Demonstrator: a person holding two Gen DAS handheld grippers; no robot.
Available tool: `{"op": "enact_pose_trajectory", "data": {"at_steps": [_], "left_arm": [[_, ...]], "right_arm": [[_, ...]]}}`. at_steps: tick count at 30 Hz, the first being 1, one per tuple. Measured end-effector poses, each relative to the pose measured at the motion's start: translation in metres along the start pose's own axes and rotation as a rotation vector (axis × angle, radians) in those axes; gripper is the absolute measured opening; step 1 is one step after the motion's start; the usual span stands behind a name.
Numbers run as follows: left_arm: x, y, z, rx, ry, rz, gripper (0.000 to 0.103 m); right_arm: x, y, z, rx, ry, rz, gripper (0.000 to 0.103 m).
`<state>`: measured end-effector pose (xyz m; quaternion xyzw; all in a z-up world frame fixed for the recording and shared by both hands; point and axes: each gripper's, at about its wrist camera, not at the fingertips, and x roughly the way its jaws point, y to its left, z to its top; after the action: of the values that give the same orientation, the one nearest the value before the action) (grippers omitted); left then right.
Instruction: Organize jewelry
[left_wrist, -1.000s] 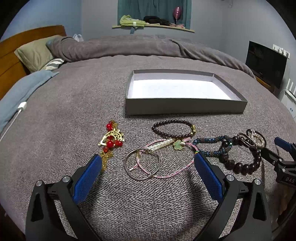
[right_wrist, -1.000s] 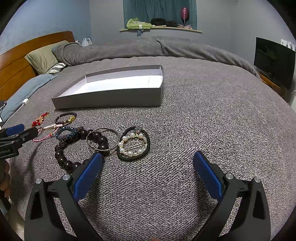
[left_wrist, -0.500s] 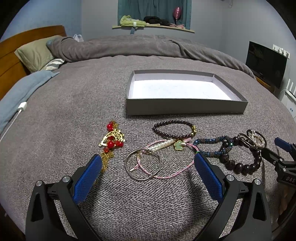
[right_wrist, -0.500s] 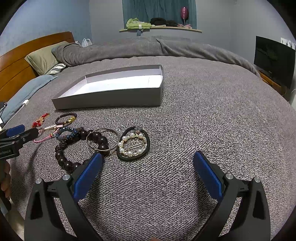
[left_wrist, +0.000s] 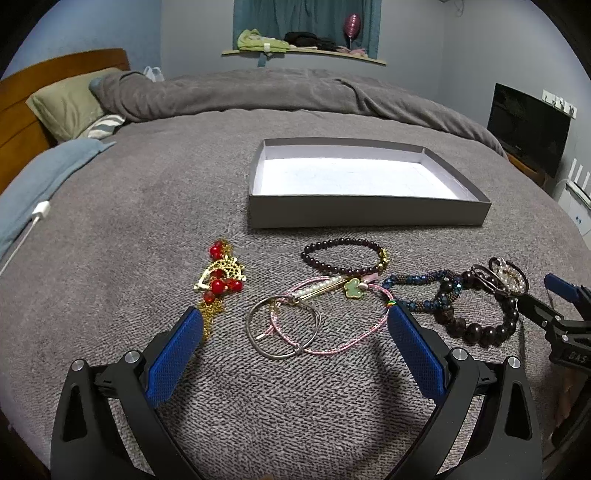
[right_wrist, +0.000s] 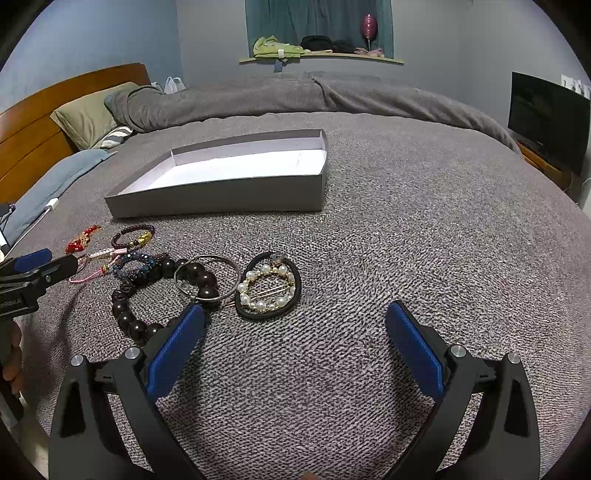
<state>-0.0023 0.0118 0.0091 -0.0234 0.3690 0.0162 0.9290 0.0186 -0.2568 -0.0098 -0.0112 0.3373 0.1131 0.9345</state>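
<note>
Left wrist view. Left gripper (left_wrist: 293, 321): jaws spread wide, holding nothing, low over the grey blanket (left_wrist: 129, 229). Between its fingers: silver hoop (left_wrist: 283, 326) overlapping a pink cord bracelet (left_wrist: 343, 341). Left of these: gold-and-red ornament (left_wrist: 220, 275). Farther: dark beaded bracelet (left_wrist: 345, 256). Right: blue beaded bracelet (left_wrist: 421, 291), large-bead bracelet (left_wrist: 480, 317). Far centre: grey box (left_wrist: 365, 212), white inside, nothing in it. Right gripper (left_wrist: 561, 306) at right edge.

Right wrist view. Right gripper (right_wrist: 293, 321): jaws wide apart, gripping nothing. Just beyond its left finger: pearl clip (right_wrist: 266, 286) inside a black hair tie (right_wrist: 243, 308), beside a metal ring (right_wrist: 207, 278).
</note>
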Motion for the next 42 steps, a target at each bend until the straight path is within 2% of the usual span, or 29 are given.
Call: {"op": "enact_pose_trajectory", "data": {"at_steps": [3,7,11,14,17,20,22,25,28,29,32,37,39,42], "left_arm": [[0.001,0.003,0.000,-0.012,0.000,0.019,0.099],[-0.001,0.013,0.003,-0.053,-0.013,-0.015,0.099],[-0.007,0.022,0.008,-0.046,-0.062,0.039,0.099],[-0.007,0.030,0.014,-0.044,-0.070,0.036,0.099],[-0.007,0.038,0.018,-0.030,-0.070,0.037,0.099],[-0.014,0.048,0.028,-0.028,-0.100,-0.026,0.099],[-0.012,0.051,0.037,-0.011,-0.098,-0.021,0.099],[-0.003,0.054,0.047,0.031,-0.088,0.002,0.099],[0.013,0.063,0.055,0.023,-0.062,0.019,0.099],[0.015,0.065,0.055,0.015,-0.059,0.028,0.099],[0.027,0.070,0.051,0.009,-0.037,0.040,0.099],[0.044,0.063,0.033,0.057,0.033,-0.002,0.098],[0.048,0.058,0.028,0.079,0.058,-0.011,0.097],[0.052,0.056,0.026,0.096,0.058,0.006,0.097]], "right_arm": [[-0.002,-0.001,0.001,0.009,-0.001,0.008,0.098],[-0.006,0.000,0.001,-0.012,-0.029,0.021,0.098],[-0.010,0.007,0.004,-0.069,-0.058,-0.019,0.098],[-0.013,0.005,0.008,-0.073,-0.066,-0.005,0.098],[-0.019,0.005,0.022,-0.114,-0.090,-0.035,0.098],[-0.028,0.003,0.041,-0.151,-0.152,-0.050,0.098],[-0.029,0.002,0.053,-0.180,-0.194,-0.055,0.098],[-0.020,0.002,0.070,-0.214,-0.206,-0.045,0.098],[-0.007,0.003,0.079,-0.238,-0.192,-0.074,0.098],[-0.003,0.000,0.078,-0.222,-0.170,-0.062,0.098],[0.011,-0.014,0.072,-0.140,-0.093,0.047,0.098],[0.016,-0.033,0.061,-0.068,-0.070,0.091,0.098],[0.018,-0.033,0.056,-0.073,-0.046,0.138,0.098],[0.020,-0.025,0.051,-0.118,-0.034,0.154,0.097]]}}
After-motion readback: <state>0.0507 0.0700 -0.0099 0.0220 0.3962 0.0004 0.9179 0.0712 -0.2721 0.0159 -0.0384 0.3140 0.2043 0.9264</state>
